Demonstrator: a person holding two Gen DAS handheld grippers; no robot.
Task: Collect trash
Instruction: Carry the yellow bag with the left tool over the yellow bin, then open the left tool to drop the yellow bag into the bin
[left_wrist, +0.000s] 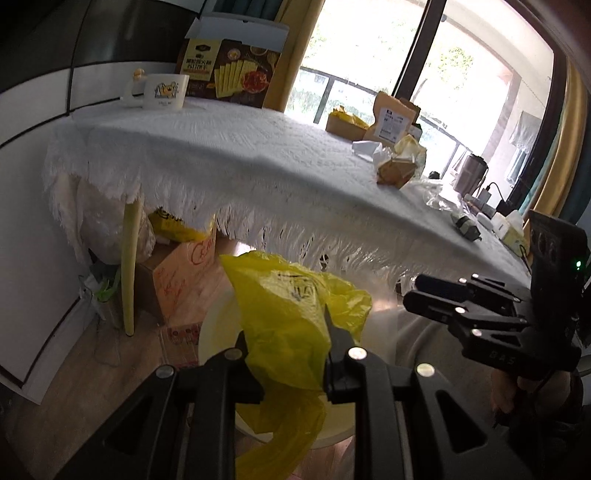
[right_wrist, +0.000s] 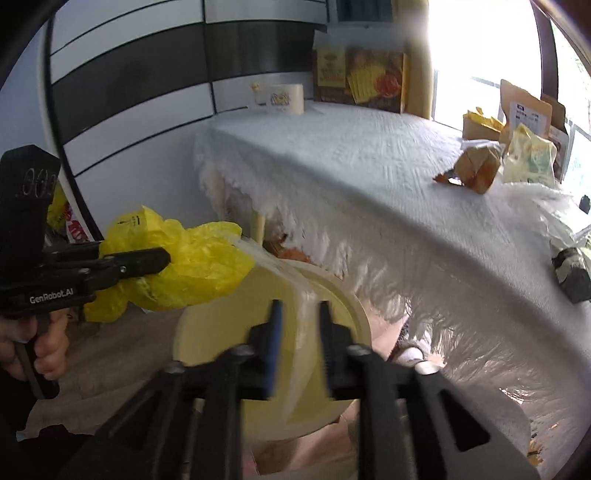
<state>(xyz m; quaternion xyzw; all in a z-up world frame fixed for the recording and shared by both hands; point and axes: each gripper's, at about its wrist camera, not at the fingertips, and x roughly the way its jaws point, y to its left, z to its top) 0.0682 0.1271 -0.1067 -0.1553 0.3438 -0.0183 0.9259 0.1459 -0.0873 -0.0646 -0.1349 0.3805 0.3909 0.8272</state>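
A table (left_wrist: 229, 155) under a white fringed cloth carries a mug (left_wrist: 165, 91) and food box (left_wrist: 231, 72) at its far left, with crumpled paper wrappers (left_wrist: 397, 166) to the right.

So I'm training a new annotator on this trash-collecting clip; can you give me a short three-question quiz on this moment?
1. True or false: the left gripper is shut on the yellow plastic bag.
2. What does the right gripper hold? A) a mug B) a clear plastic film C) nothing
3. Fill in: the crumpled brown paper bag lies on the white ____.

Key: 1 true; 2 B; 3 tablecloth.
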